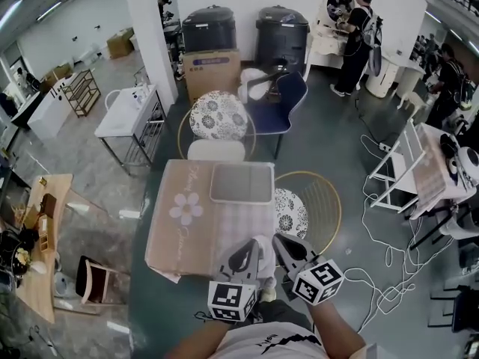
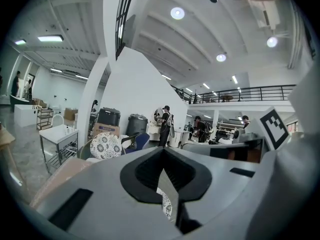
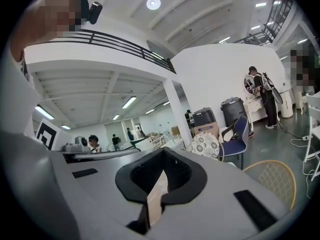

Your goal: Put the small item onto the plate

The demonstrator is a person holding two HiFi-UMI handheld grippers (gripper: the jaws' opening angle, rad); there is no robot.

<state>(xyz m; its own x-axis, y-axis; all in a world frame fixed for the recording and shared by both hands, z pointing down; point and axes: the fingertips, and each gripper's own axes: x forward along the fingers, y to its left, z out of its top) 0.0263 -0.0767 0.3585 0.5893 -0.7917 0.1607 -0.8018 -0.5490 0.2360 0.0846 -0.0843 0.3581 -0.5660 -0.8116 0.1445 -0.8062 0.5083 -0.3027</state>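
A: State of the left hand-held gripper [image 1: 253, 247]?
B: Over the table's [image 1: 179, 238] near edge, right part. Jaws clenched together, nothing between them.
A: And the right hand-held gripper [image 1: 284, 244]?
B: Just beside it, at the table's near right corner. Also clenched and empty; only a thin slit shows where the jaws meet.
A: Plate [image 1: 241, 182]?
B: Grey, rectangular, flat on the table's far right part, apart from both hand-held grippers. Small item: not made out in any view.
A: Beyond the table?
B: Wicker chair [image 1: 322, 200] at the table's right side; patterned round chair [image 1: 218, 116] at its far edge, blue chair [image 1: 283, 96] just right of that. Farther off, a cardboard box [image 1: 212, 69] and two dark bins [image 1: 209, 27].
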